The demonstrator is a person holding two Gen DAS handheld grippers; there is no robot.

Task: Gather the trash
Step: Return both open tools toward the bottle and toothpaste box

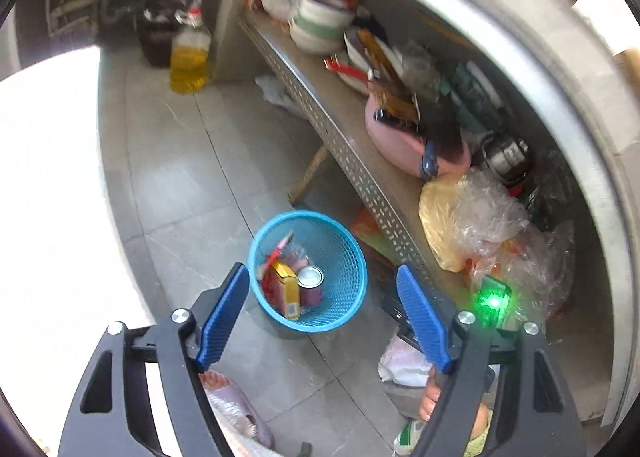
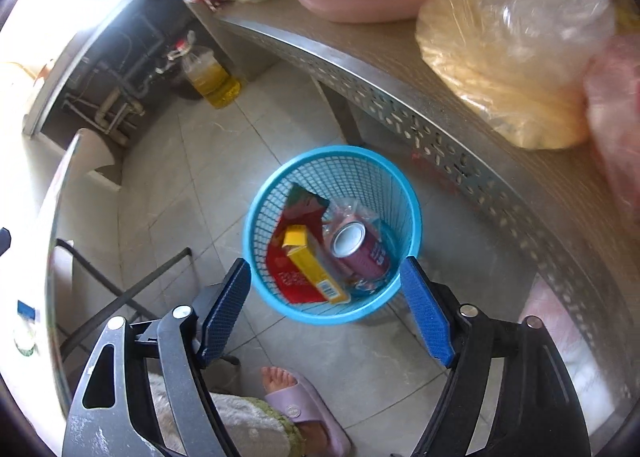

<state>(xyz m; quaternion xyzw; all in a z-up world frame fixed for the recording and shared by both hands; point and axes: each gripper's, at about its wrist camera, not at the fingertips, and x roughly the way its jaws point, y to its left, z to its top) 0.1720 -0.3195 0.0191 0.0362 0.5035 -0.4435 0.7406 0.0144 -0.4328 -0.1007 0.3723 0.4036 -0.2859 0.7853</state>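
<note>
A blue mesh wastebasket (image 1: 343,253) (image 2: 372,173) stands on the tiled floor next to a metal shelf. Inside it lie a pink drink can (image 1: 311,284) (image 2: 360,251), a yellow carton (image 1: 289,287) (image 2: 314,267), a red wrapper (image 2: 304,203) and clear plastic. My left gripper (image 1: 322,317) is open and empty, held above the basket's near side. My right gripper (image 2: 326,313) is open and empty, also above the basket's near rim.
The perforated metal shelf (image 1: 352,153) (image 2: 440,129) holds a pink basin (image 1: 404,145), bowls and plastic bags (image 1: 476,217). An oil bottle (image 1: 190,53) (image 2: 212,79) stands on the floor at the back. The person's slippered foot (image 2: 304,405) is near below.
</note>
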